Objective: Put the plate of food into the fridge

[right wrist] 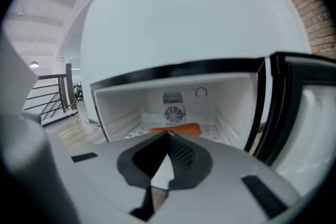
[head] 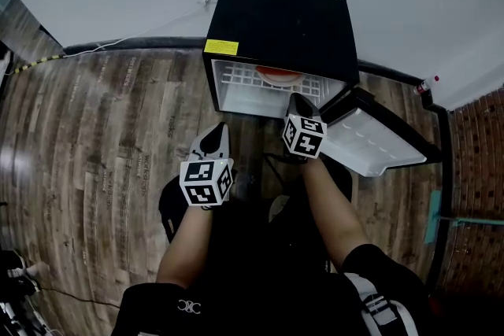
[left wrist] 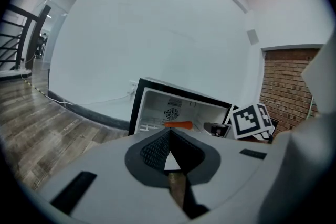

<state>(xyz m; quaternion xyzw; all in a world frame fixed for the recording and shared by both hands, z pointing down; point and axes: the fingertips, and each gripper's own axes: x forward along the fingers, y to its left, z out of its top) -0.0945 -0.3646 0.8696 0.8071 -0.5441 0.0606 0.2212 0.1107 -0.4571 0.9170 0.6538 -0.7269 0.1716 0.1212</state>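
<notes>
**No print I can read**

I see a yellow label (head: 221, 47) on top of the fridge (head: 283, 20), its print too small to read. A white emblem (head: 189, 307) on the person's dark clothing (head: 244, 299) gives no clear letters.

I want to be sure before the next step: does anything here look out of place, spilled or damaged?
Nothing stands out. The orange plate lies level on the wire shelf inside the fridge, and no spill shows. Only the door stands open.
</notes>
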